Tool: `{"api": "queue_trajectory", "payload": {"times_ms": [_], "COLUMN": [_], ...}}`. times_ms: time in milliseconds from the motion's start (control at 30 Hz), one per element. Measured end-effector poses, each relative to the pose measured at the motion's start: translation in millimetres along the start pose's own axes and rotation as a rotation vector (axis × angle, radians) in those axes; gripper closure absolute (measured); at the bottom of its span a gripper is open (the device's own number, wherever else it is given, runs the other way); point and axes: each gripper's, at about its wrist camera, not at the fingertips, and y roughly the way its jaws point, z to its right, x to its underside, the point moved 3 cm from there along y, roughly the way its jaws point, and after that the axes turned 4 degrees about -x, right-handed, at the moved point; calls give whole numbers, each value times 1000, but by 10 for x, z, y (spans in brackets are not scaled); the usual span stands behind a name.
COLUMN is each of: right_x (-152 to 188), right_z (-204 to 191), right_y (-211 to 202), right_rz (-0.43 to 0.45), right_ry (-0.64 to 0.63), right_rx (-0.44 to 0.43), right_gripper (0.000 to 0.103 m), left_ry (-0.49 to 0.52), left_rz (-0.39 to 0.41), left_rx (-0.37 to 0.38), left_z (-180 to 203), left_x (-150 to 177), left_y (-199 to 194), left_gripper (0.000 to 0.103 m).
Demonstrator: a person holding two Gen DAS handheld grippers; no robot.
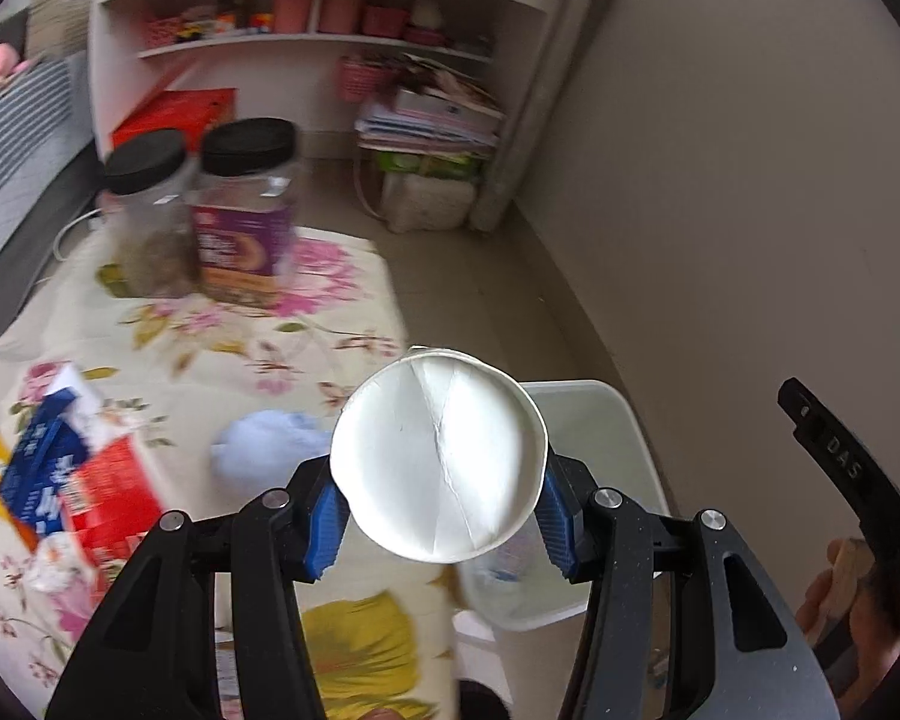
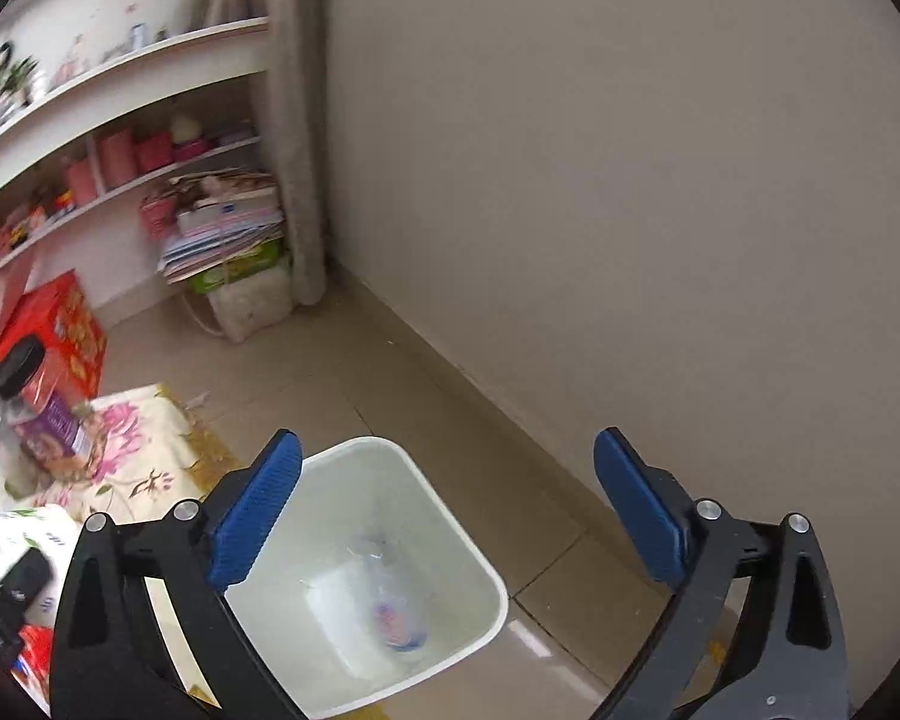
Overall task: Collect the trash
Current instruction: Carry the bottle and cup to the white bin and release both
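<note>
Left wrist view: the paper cup (image 1: pixel 439 457), clamped by the left gripper (image 1: pixel 439 516), was best released only once centred over the white bin (image 1: pixel 594 420), while the right gripper (image 2: pixel 447 510) was held wide open and empty.

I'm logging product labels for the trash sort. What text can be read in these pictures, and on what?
"DAS": embossed on the right gripper finger seen in the left view.
Purple-labelled jar: print too blurred to read.
Blue and red carton: white characters, blurred, unreadable.
Red box: pattern only, no legible words.
Paper cup in the left gripper: no text.
</note>
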Motion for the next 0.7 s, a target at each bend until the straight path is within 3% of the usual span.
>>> {"api": "queue_trajectory", "payload": {"times_ms": [367,467,700], "right_x": [-72,-70,-72], "right_z": [284,365,297], "right_y": [106,88,98], "right_rz": [-14,-13,-12], "right_ry": [90,122,117], "right_rx": [32,38,30], "right_gripper": [7,7,7], "left_ry": [64,77,97], "left_rz": [-37,-51,-47], "left_rx": [40,35,-5], "left_z": [710,796,779], "left_x": [-112,-101,-45], "left_y": [302,347,330], "left_gripper": [49,32,26]}}
